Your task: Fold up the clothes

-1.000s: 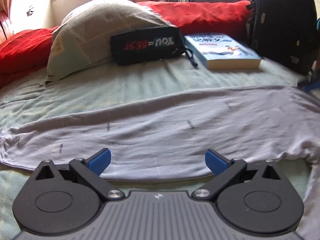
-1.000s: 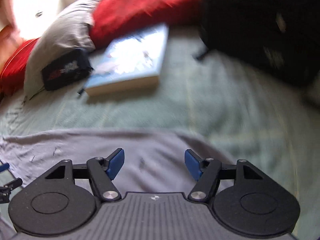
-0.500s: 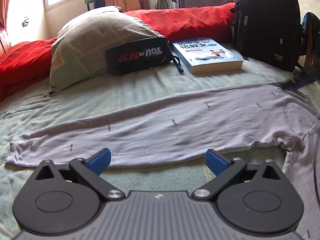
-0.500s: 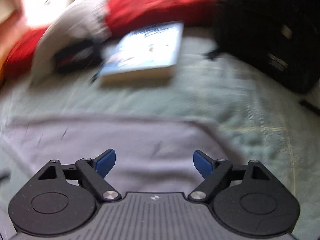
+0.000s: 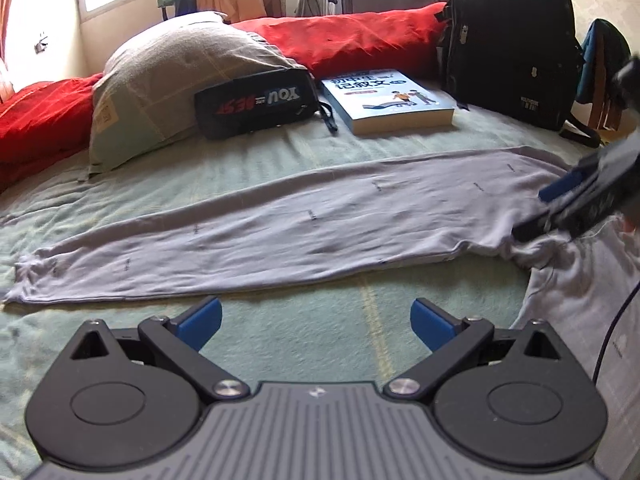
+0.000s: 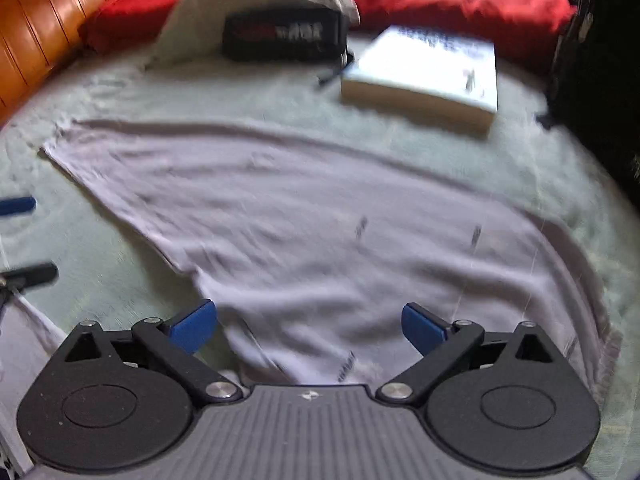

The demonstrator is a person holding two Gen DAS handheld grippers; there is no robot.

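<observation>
A pale grey garment (image 5: 304, 228) lies spread flat across the green bed sheet (image 5: 328, 320), its long part running left to right. It also shows in the right wrist view (image 6: 304, 216). My left gripper (image 5: 316, 322) is open and empty, held over bare sheet just in front of the garment's near edge. My right gripper (image 6: 310, 326) is open and empty, hovering over the garment's right end; it appears blurred at the right edge of the left wrist view (image 5: 584, 200). A blue fingertip (image 6: 16, 205) of the left gripper shows at the far left of the right wrist view.
At the back of the bed lie a grey-green pillow (image 5: 168, 80), a black pouch (image 5: 256, 104), a thick book (image 5: 384, 100), red bolsters (image 5: 352, 40) and a black backpack (image 5: 516, 40). A brown headboard (image 6: 40, 40) stands at the left.
My left gripper has pulled back from the garment's edge, so more sheet shows in front. My right gripper has swung left and back over the garment and opened wider.
</observation>
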